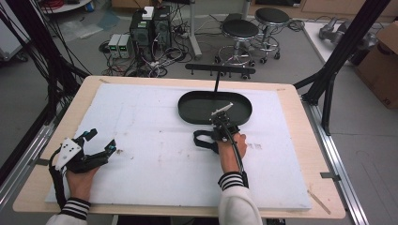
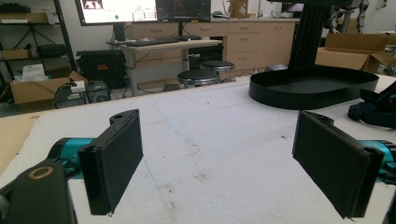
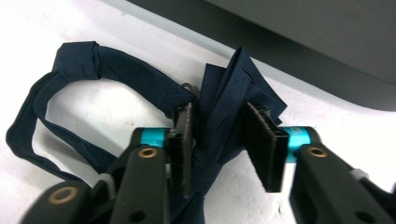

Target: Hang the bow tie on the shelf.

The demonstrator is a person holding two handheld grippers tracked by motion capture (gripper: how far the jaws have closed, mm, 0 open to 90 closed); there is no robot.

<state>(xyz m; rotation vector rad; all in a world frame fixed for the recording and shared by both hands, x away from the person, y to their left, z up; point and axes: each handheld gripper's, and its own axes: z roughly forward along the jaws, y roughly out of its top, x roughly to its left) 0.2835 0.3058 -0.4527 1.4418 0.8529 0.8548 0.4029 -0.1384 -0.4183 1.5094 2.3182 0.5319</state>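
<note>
The right gripper (image 3: 217,140) stands over a dark navy fabric strap (image 3: 116,84) on the white foam mat (image 1: 141,131), just near of the black oval tray (image 1: 187,110); its jaws are set partly apart, with a bunched fold of the cloth between them, the left pad against the fabric and the right pad a little clear of it, so the grip is judged not yet closed. To do this step well, the jaws should close squarely on the thick gathered part of the fold rather than on a single loose edge, and the lift should begin only once both pads bear on cloth, lest the fold slip out sideways. The tray's wall lies just beyond the jaws, so the approach should stay low and clear of the rim. The left gripper (image 1: 96,143) rests at the near left of the mat, well apart from the strap, its jaws wide open on nothing. The strap is a soft, matte, navy band: one end forms an open loop lying flat to the left, with a rolled or stitched thicker section at the top of the loop, and the other end rises in creased, pointed folds. It will likely drape and shift when lifted.
</note>
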